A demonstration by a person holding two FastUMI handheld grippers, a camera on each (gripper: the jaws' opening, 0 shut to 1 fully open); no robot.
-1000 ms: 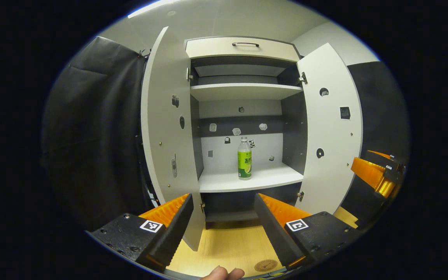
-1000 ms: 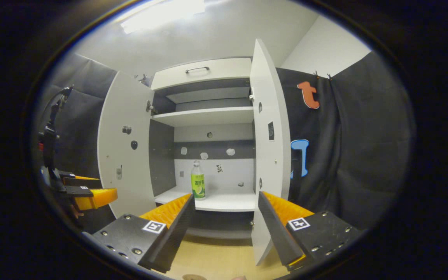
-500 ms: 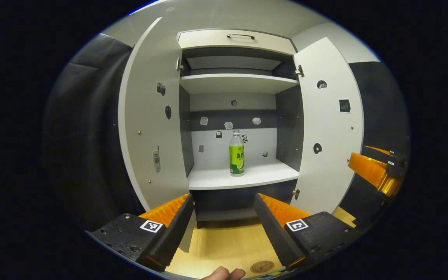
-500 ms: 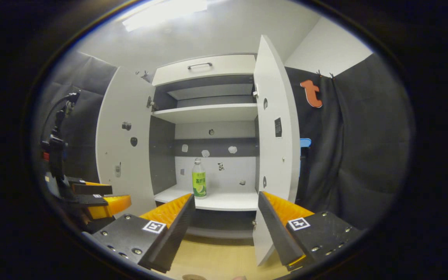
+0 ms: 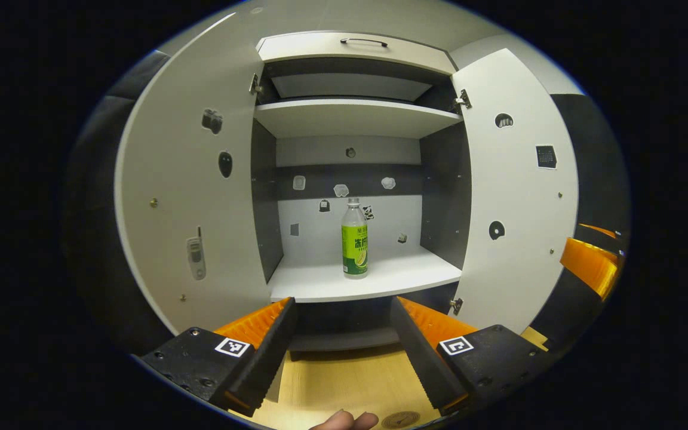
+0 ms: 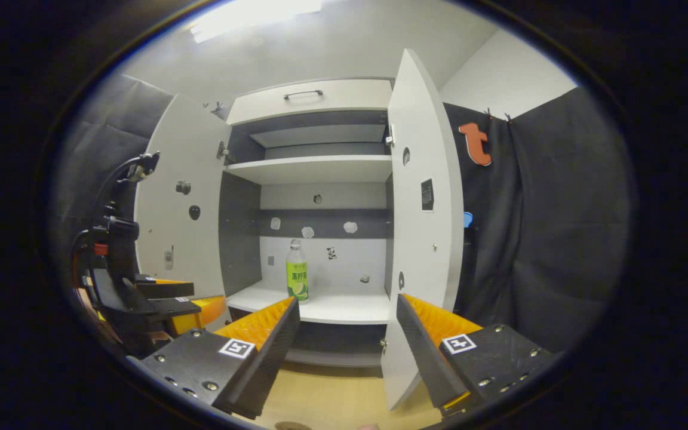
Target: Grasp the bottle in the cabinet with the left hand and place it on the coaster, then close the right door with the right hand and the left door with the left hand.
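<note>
Left claw (image 5: 342, 352): fingers spread wide, empty, short of the cabinet's lower shelf (image 5: 320, 283). Right claw (image 6: 347, 352): likewise spread, empty, beside the right door (image 6: 421, 239).

Bottle (image 5: 354, 239): clear plastic, pale cap, green label; stands upright mid-shelf, long axis vertical, cap up, apart from both claws.

Coaster (image 5: 401, 420): round, apparently brown, on the wooden bench (image 5: 344, 382), partly cut off at the view's edge.

Both doors open.
</note>
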